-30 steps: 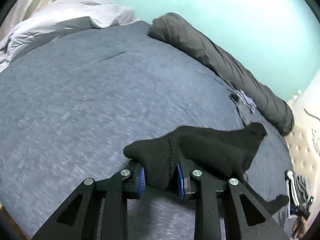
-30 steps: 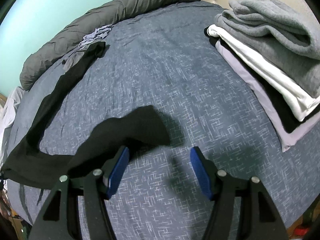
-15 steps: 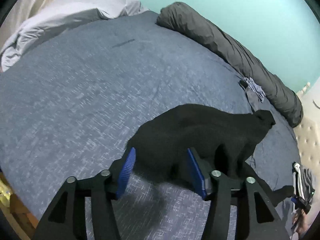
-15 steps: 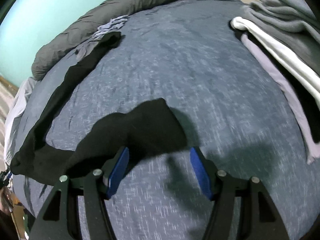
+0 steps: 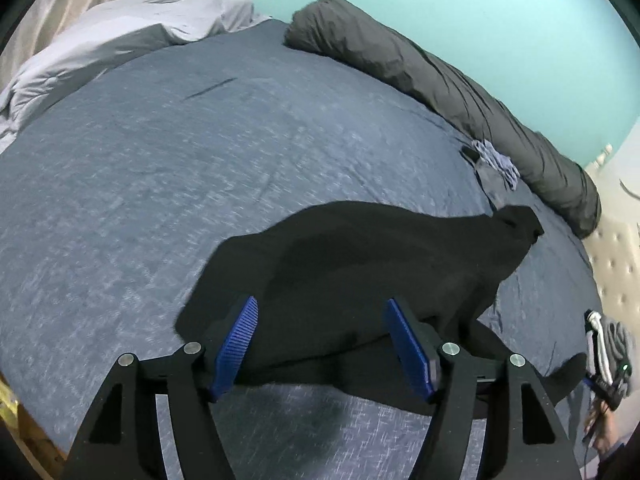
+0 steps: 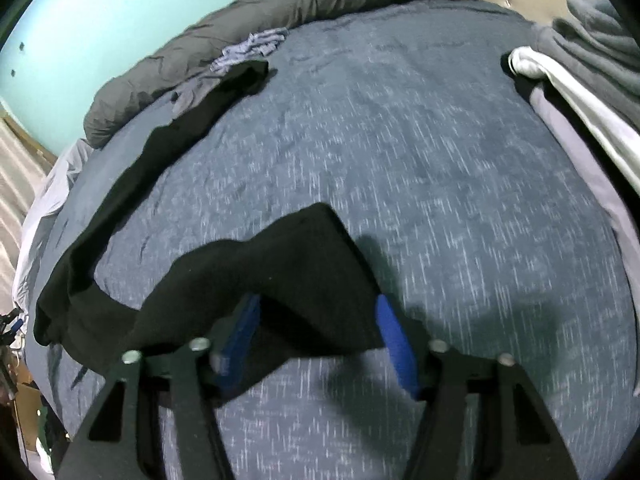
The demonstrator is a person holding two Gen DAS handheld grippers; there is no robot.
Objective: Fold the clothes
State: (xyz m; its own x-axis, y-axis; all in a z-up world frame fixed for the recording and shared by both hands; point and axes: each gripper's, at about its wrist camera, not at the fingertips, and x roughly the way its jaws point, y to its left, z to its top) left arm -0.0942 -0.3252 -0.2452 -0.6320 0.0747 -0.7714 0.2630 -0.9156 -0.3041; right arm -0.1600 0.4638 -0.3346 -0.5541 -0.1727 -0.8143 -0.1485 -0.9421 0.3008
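Black garment (image 6: 276,276) — long, thin, dark; lay on the bed cover (image 6: 460,200), near end bunched directly at the right gripper (image 6: 316,340), long axis running from there out toward ten o'clock, then curving up to a far tip near eleven o'clock beside the rolled grey duvet (image 6: 280,4). Right gripper: jaws closing, cloth between the blue pads, contact not yet clear — probably the nearer hand for the next fold. Left gripper (image 5: 320,344): jaws opening, spread wide, the garment's other bunched end (image 5: 360,280) lying loose between the pads, not pinched; cloth trailing from there toward two o'clock. Surface: blue-grey flecked cover, soft, lightly creased. Stack of folded clothes (image 6: 580,92) at two o'clock in the right view, well apart from the garment. Small crumpled pale cloth (image 5: 496,160) against the duvet. Turquoise wall (image 5: 440,8) behind; tufted headboard (image 5: 616,264) at three o'clock; pale bedding (image 5: 120,40) at eleven o'clock in the left view.
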